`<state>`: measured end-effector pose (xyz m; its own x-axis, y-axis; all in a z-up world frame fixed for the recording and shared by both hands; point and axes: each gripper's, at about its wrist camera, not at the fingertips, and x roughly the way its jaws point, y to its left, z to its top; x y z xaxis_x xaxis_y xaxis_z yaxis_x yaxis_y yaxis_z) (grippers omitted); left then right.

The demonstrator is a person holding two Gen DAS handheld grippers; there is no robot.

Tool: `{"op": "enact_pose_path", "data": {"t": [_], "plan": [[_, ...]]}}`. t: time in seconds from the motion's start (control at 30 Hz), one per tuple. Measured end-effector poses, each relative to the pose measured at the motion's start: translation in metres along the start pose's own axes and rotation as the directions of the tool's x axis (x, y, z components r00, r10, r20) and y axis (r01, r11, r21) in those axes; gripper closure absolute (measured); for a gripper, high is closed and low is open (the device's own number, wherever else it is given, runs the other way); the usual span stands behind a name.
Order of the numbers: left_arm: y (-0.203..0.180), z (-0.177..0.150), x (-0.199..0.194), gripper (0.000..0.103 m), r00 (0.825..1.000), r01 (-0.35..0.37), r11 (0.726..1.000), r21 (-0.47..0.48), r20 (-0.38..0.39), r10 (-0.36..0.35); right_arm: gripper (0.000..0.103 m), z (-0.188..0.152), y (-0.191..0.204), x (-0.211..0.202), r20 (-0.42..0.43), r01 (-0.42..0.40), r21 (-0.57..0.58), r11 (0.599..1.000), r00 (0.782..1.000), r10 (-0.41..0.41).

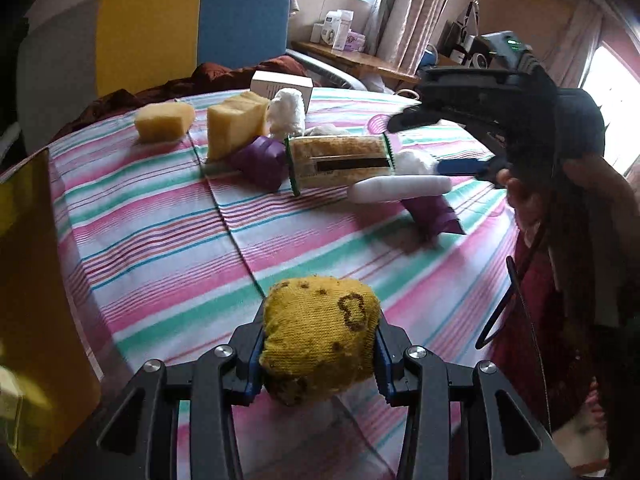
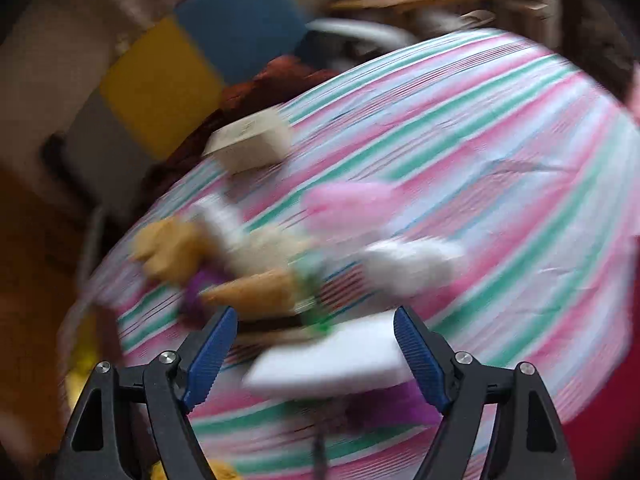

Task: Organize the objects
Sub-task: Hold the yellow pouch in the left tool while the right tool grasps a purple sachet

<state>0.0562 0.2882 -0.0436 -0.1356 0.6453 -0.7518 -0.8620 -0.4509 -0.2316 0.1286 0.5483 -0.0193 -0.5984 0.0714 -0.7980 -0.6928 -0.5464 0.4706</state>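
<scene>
Held item: yellow knitted pouch (image 1: 320, 336), lifted clear of the striped sheet (image 1: 160, 216) on the bed, at 6 o'clock in the left wrist view.
Handling, judged: soft, light, stuffed; it bulges around the grip and should tolerate a firm squeeze. The knit offers friction, so slipping looks unlikely. Best taken across its middle, as now.
Left gripper (image 1: 320, 360): fingers clenched on the pouch from both sides, pads pressed into the knit.
Right gripper (image 2: 316, 352): fingers spread wide and holding nothing. In the left wrist view it hangs at 2 o'clock above the pile.
Right target, judged: white stick-shaped item (image 2: 332, 360) lies between the open fingers; heavy blur prevents confirming contact. It looks rigid and smooth, so a grip across its midpoint would be safest.
Remaining pile: two yellow sponges (image 1: 164, 120), a lint roller (image 1: 340, 156), purple paper cones (image 1: 260, 160), white fluffy items (image 1: 286, 110) and a small carton (image 1: 282, 86), clustered at 12 o'clock on the bed.
Possible destination: amber translucent bin (image 1: 36, 320) at 9 o'clock; not confirmed.
</scene>
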Motion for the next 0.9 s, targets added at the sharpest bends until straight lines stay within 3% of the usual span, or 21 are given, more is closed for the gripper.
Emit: {"op": "enact_pose_path", "data": {"t": [0.13, 0.4, 0.57, 0.67, 0.77, 0.9], "plan": [[0.002, -0.005, -0.017, 0.059, 1.000, -0.003, 1.000, -0.001, 0.028, 0.003, 0.021, -0.010, 0.022, 0.013, -0.113, -0.137, -0.106, 0.985, 0.986, 0.125], [0.008, -0.013, -0.053, 0.059, 0.997, 0.004, 1.000, -0.026, 0.082, -0.002, 0.021, -0.011, 0.023, 0.010, -0.054, -0.030, -0.132, 0.991, 0.998, 0.023], [0.012, -0.018, -0.068, 0.059, 0.994, 0.004, 1.000, -0.029, 0.106, -0.001, 0.021, -0.016, 0.023, -0.001, -0.085, -0.007, -0.141, 0.990, 0.996, -0.005], [0.017, -0.021, -0.075, 0.058, 0.992, 0.015, 0.999, -0.041, 0.122, -0.010, 0.021, -0.018, 0.021, -0.018, -0.084, 0.102, -0.182, 0.978, 0.989, -0.119], [0.023, -0.022, -0.077, 0.058, 0.992, 0.033, 0.997, -0.066, 0.125, -0.024, 0.021, -0.020, 0.013, -0.016, -0.140, 0.202, -0.195, 0.960, 0.963, -0.231], [0.025, -0.023, -0.081, 0.057, 0.990, 0.049, 0.996, -0.069, 0.139, -0.039, 0.022, -0.027, 0.007, 0.007, -0.231, 0.310, -0.276, 0.910, 0.898, -0.375]]}}
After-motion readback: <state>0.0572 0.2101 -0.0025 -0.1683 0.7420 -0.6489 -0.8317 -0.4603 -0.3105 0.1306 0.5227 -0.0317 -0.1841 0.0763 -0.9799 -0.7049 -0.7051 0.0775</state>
